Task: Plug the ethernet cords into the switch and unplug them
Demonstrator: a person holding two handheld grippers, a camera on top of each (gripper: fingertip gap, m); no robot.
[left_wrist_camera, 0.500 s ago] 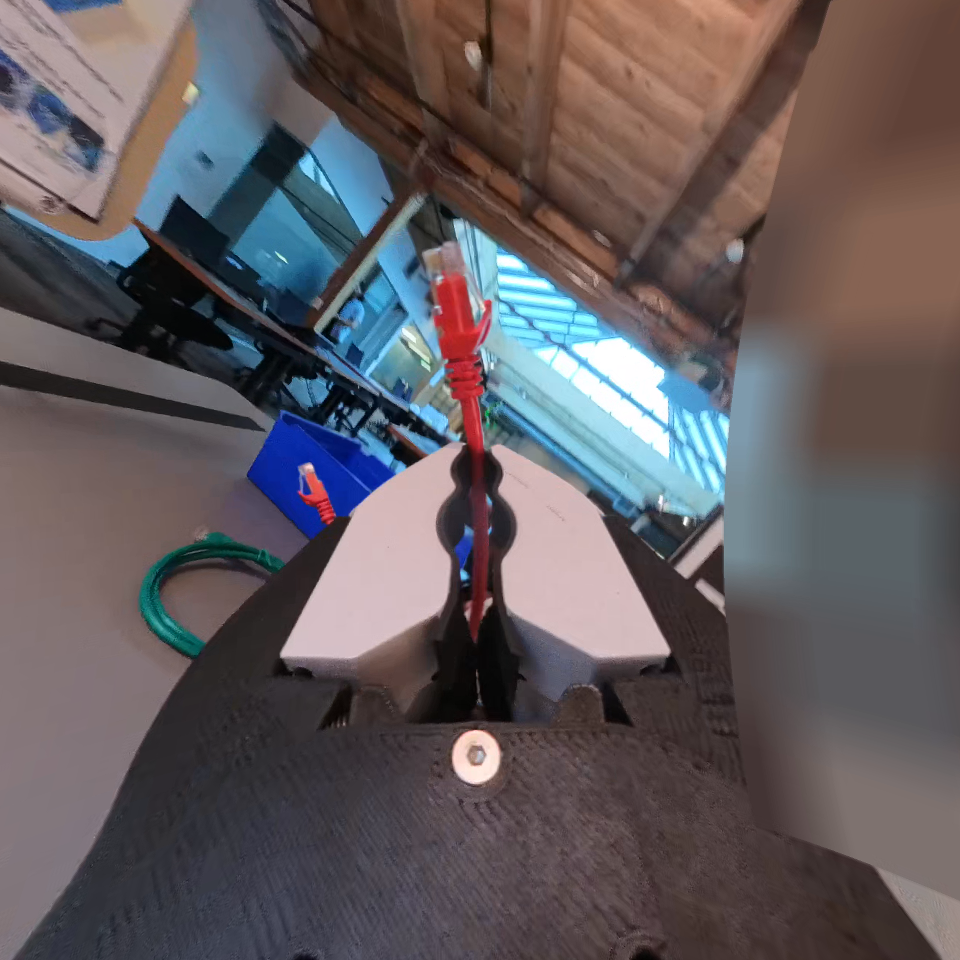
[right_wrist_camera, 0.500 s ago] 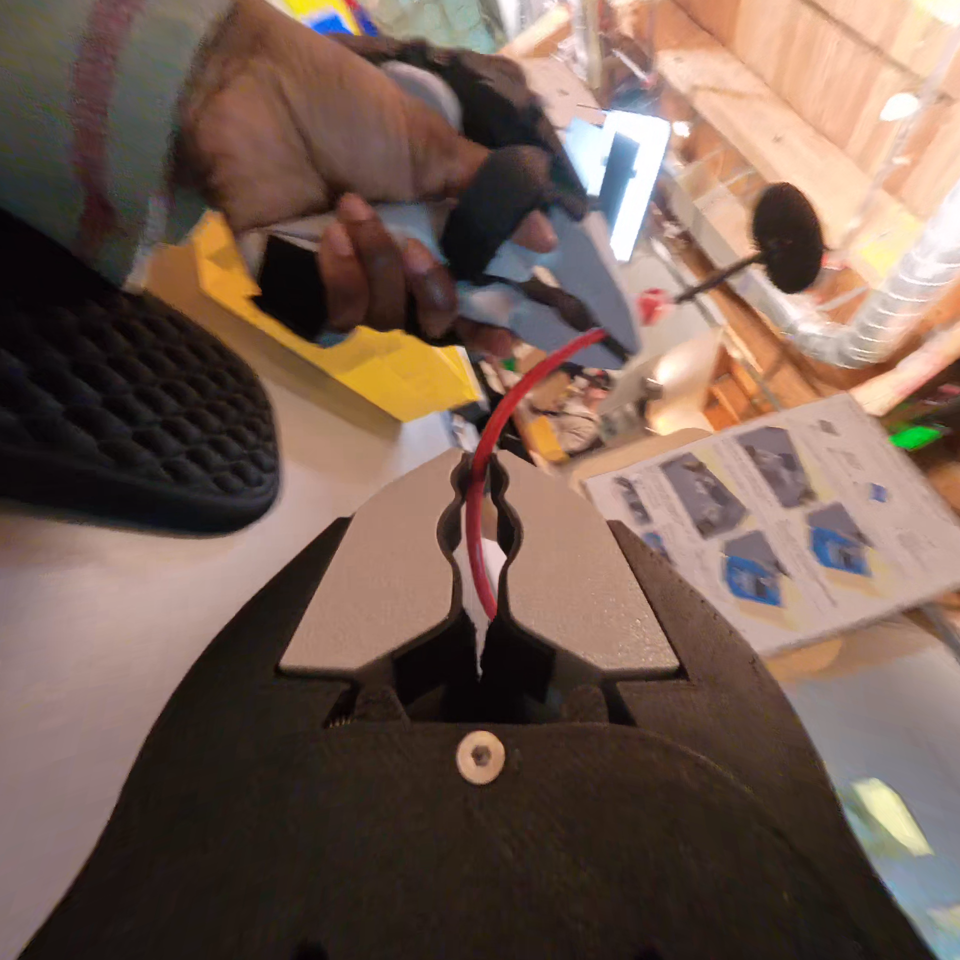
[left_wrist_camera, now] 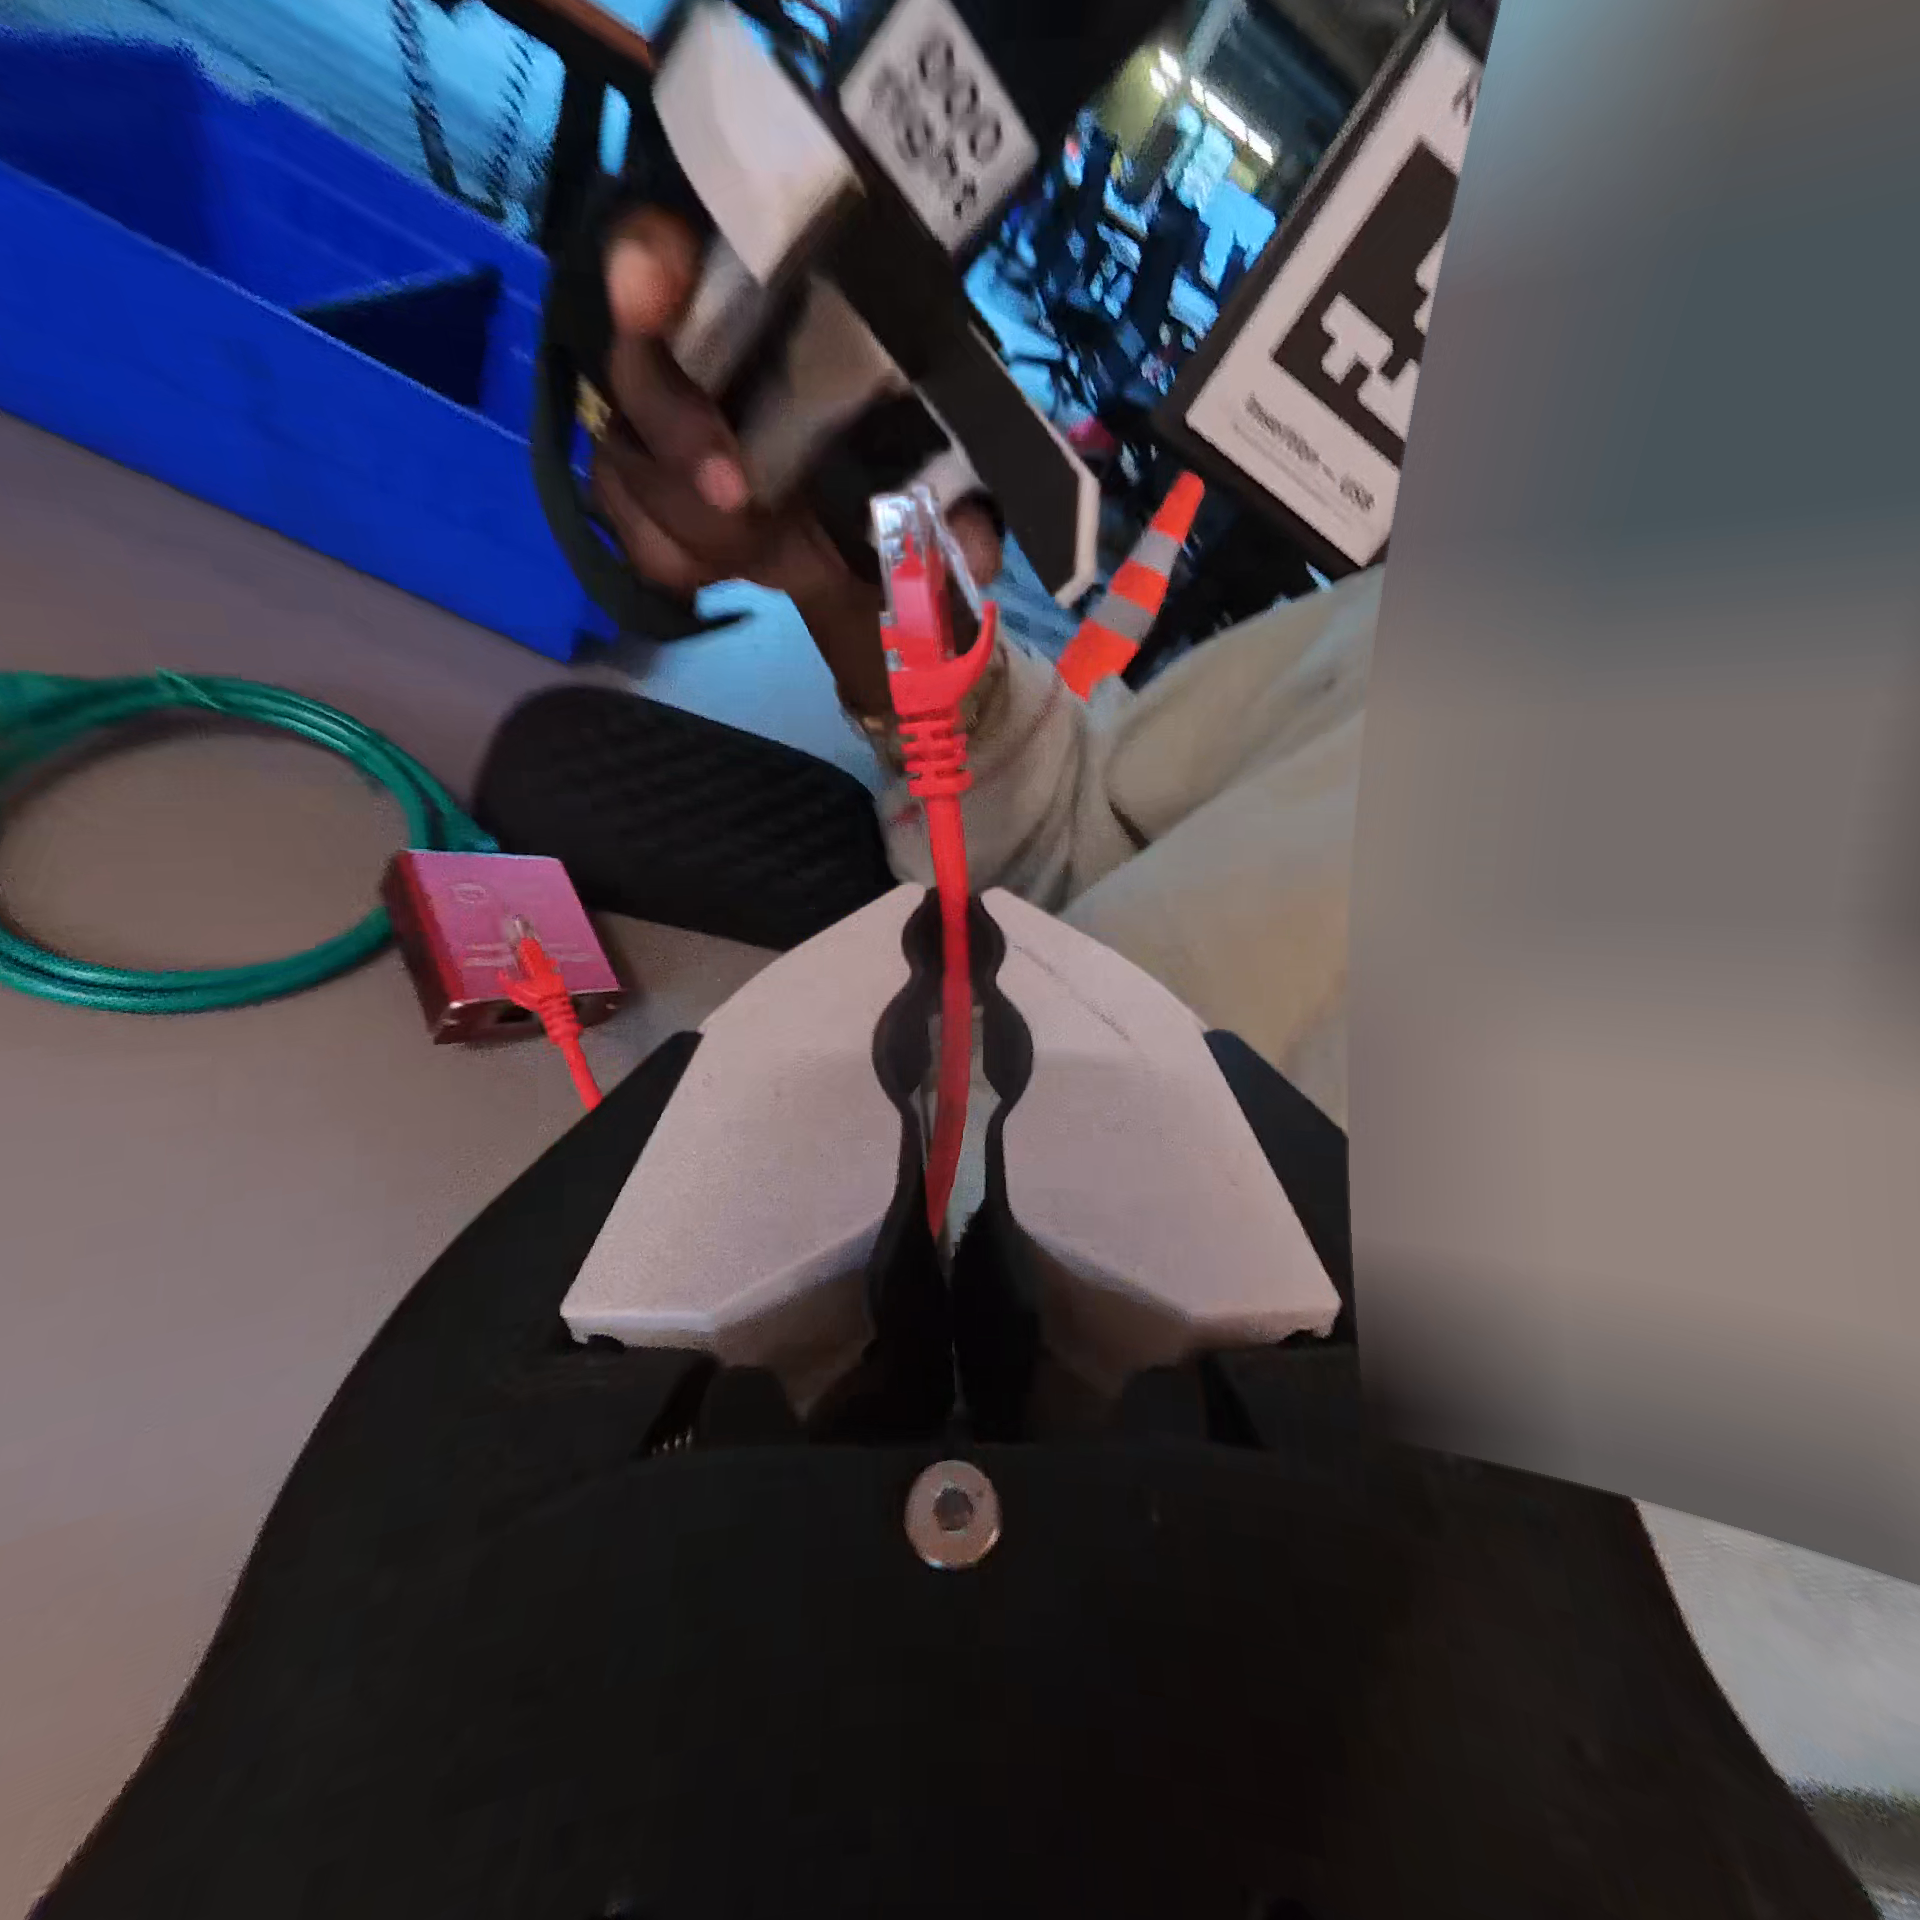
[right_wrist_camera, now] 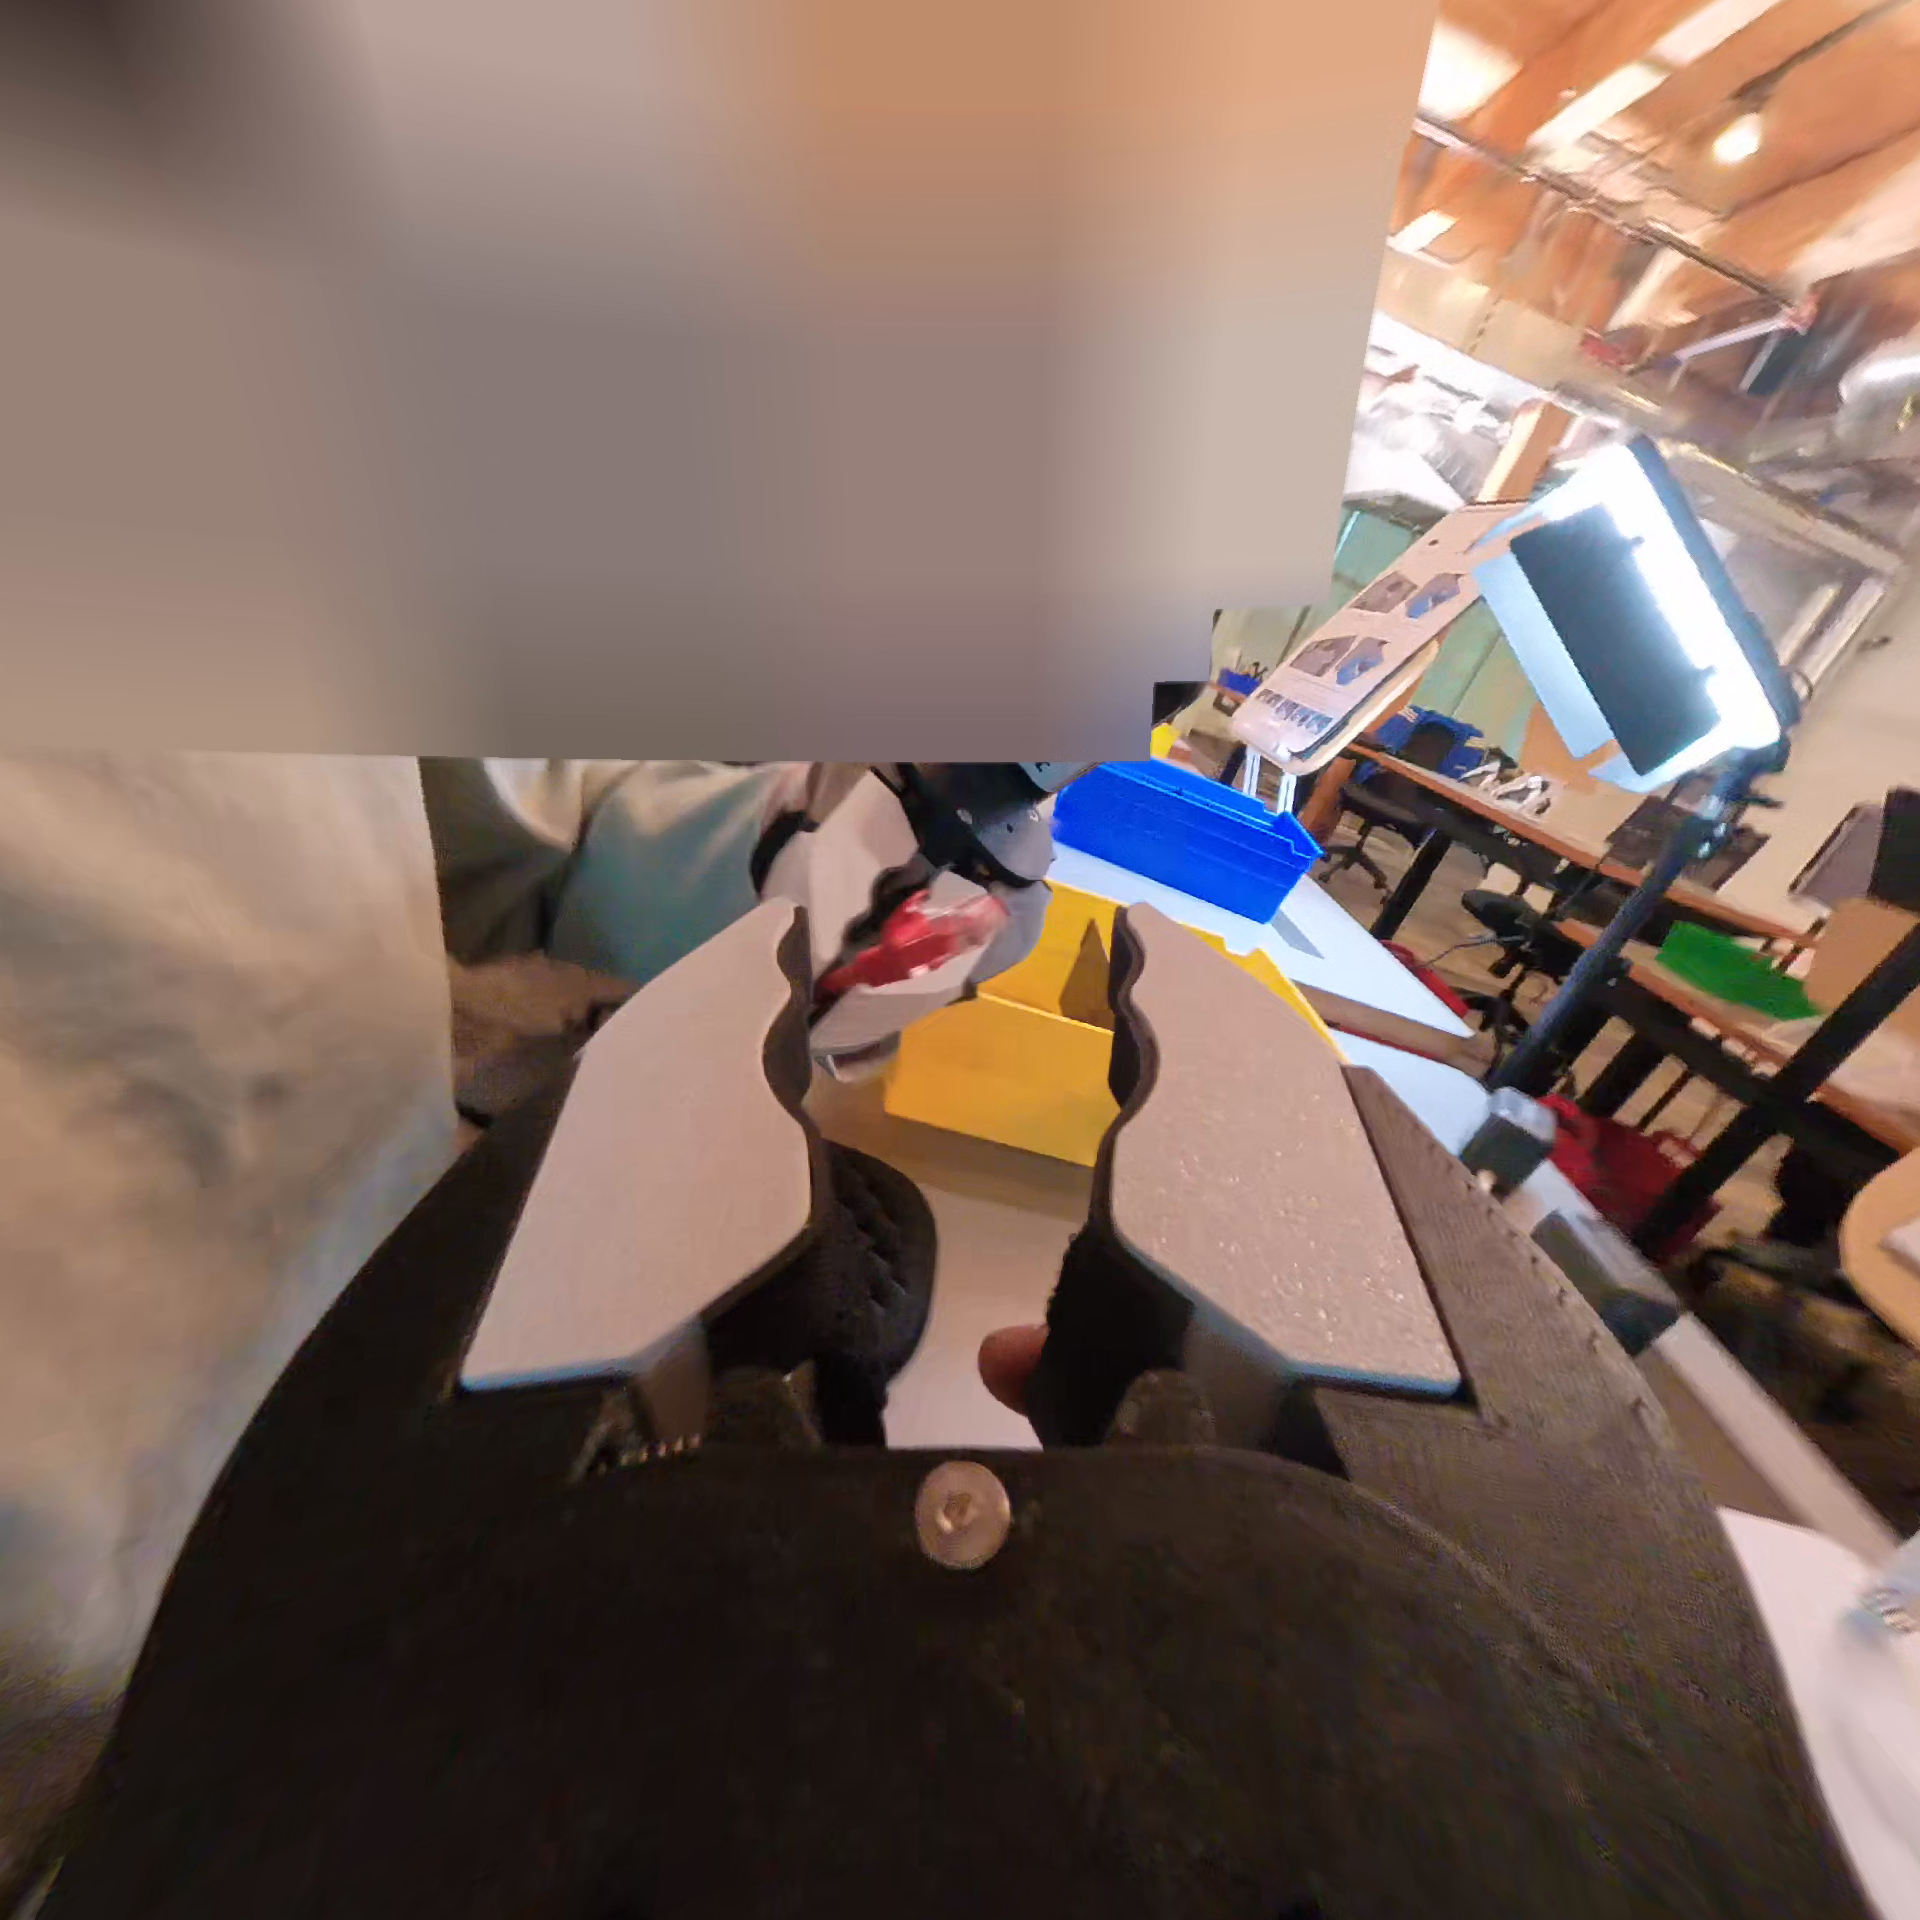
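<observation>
Clamping a red ethernet cord (left_wrist_camera: 948, 997), left gripper (left_wrist_camera: 951, 914) points its plug (left_wrist_camera: 920, 582) up and away; switch (left_wrist_camera: 499, 956) sits lower left on table. Right gripper (right_wrist_camera: 956, 935) gapes empty.

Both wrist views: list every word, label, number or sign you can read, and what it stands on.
White marker card: black square pattern with a line of small print under it, blurred, unreadable.
Second marker card: pattern only, smeared by motion.
Red switch: faint marks on top, too small to read.
Poster board: pictures and print, too small to read.
</observation>
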